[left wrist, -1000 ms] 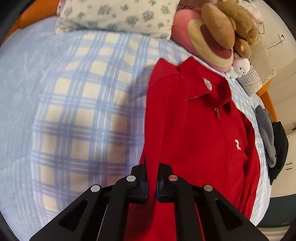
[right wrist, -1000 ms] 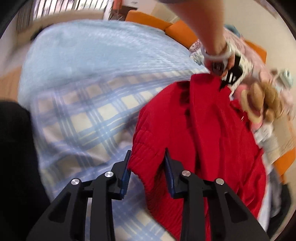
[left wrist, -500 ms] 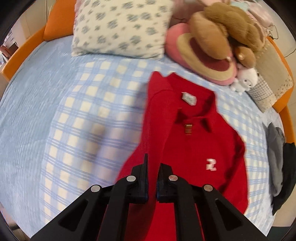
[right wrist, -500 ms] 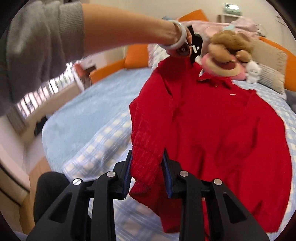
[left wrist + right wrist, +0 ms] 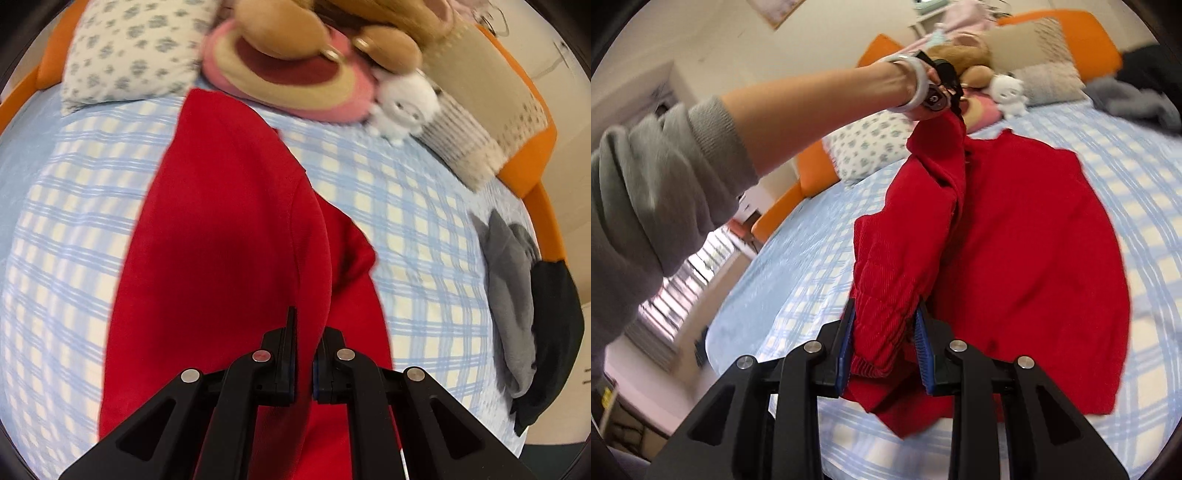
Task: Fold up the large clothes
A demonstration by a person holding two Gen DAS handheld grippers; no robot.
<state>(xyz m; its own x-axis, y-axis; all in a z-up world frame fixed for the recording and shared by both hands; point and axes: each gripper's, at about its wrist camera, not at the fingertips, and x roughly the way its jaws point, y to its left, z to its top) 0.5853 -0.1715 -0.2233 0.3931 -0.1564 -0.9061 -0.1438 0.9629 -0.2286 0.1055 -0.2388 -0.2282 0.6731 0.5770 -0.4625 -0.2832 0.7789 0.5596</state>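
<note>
A large red sweater (image 5: 1034, 236) lies partly on the blue checked bed cover (image 5: 1145, 155). My right gripper (image 5: 884, 332) is shut on the ribbed cuff and hem bunch (image 5: 882, 306) of the sweater, held above the bed. My left gripper (image 5: 303, 343) is shut on the sweater's upper edge (image 5: 221, 236) and lifts it; it also shows in the right wrist view (image 5: 945, 92), raised near the shoulder. The sweater's left side is lifted and hangs between both grippers. Its front is hidden in the left wrist view.
A flowered pillow (image 5: 129, 55), a pink plush cushion (image 5: 288, 77), a brown plush toy (image 5: 332, 22) and a small white plush (image 5: 402, 103) sit at the bed head. Grey and black clothes (image 5: 517, 295) lie at the right edge. An orange bed frame (image 5: 532, 155) rims the bed.
Both grippers have lifted the sweater's left side higher and swung it to the right over the body. The collar and logo seen earlier are now covered in the left wrist view.
</note>
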